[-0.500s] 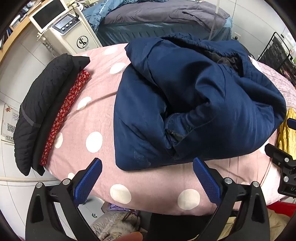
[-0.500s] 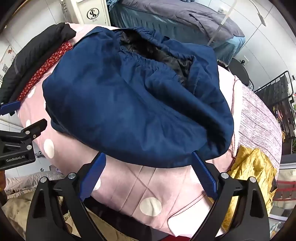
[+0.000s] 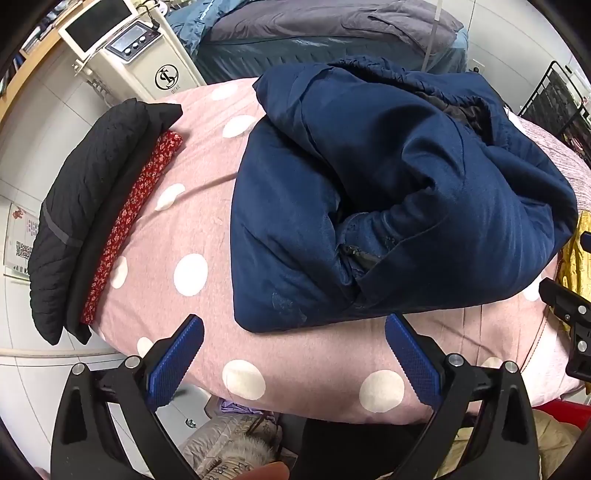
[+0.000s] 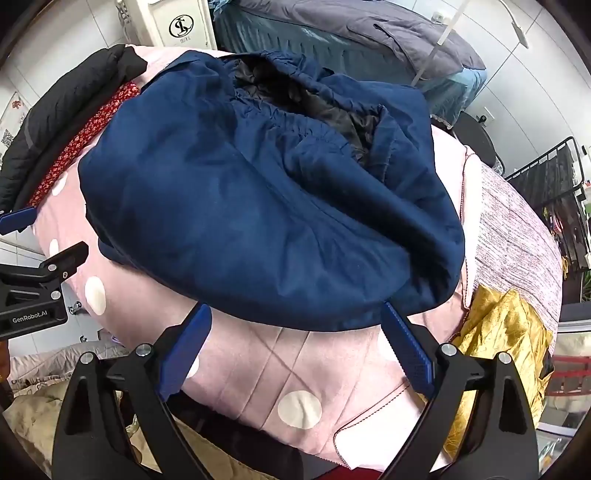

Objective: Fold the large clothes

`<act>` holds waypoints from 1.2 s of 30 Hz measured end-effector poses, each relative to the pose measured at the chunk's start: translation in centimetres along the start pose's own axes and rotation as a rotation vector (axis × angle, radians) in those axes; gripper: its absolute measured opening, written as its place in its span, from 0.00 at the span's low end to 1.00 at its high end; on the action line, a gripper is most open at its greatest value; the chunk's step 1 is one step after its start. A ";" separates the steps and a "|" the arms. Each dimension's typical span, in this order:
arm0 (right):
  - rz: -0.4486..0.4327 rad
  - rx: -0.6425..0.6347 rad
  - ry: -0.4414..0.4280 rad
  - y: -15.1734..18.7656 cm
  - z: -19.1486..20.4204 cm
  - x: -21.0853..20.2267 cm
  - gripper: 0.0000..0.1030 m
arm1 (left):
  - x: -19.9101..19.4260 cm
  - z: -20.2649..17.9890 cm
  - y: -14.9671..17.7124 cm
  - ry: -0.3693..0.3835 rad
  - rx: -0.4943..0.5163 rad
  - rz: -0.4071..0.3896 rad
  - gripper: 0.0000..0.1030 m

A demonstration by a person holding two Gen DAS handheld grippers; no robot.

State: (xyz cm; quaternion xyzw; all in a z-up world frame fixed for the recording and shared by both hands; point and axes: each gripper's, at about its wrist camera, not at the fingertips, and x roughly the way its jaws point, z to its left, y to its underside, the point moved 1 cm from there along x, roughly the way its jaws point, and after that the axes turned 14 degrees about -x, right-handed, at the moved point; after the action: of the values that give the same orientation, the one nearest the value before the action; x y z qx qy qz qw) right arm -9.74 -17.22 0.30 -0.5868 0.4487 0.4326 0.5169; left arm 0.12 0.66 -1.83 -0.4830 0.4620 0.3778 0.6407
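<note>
Change since half a second ago: almost nothing has shifted; both grippers hover at the near edge of the surface just as before, and the jacket keeps the same folds.
Navy jacket [image 3: 388, 199]: lies bundled on the pink polka-dot cover [image 3: 177, 229], roughly folded, with its black lining [image 4: 314, 99] showing at the gathered far end. Its near hem overhangs nothing and rests on the cover.
Left gripper [image 3: 295, 363]: fingers [image 3: 177, 362] spread wide, holding nothing, poised just short of the jacket's near left corner; the blue pads do not touch the cloth.
Right gripper [image 4: 295, 354]: fingers [image 4: 406, 347] also wide apart and empty, their tips right at the jacket's near hem; whether they touch the fabric I cannot tell.
Folded stack: a black quilted garment [image 3: 81, 206] with a red floral cloth [image 3: 133, 221] beside it sits along the cover's left edge, well apart from the jacket.
Gold fabric [image 4: 498, 332]: crumpled at the cover's right edge, near the right gripper.
Background: a cream machine with a screen [image 3: 122, 48] stands beyond the cover, and a bed with grey bedding [image 3: 332, 29] lies behind it.
Below the edge: beige padded clothing [image 3: 229, 443] lies heaped under the left gripper.
</note>
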 end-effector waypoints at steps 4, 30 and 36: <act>0.001 0.004 -0.001 0.4 0.1 0.0 0.89 | 0.1 0.1 0.0 0.000 0.000 0.002 0.94; 0.014 0.000 0.000 0.6 0.4 0.3 0.89 | 0.2 0.6 0.7 -0.007 -0.002 0.011 0.94; 0.013 -0.003 -0.001 0.7 0.5 0.3 0.89 | 0.2 0.7 0.9 -0.008 -0.001 0.010 0.94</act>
State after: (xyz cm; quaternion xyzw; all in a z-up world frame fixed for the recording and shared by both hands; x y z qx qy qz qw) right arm -10.33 -16.83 -0.22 -0.5842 0.4518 0.4369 0.5135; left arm -0.46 1.52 -2.23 -0.4794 0.4615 0.3834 0.6405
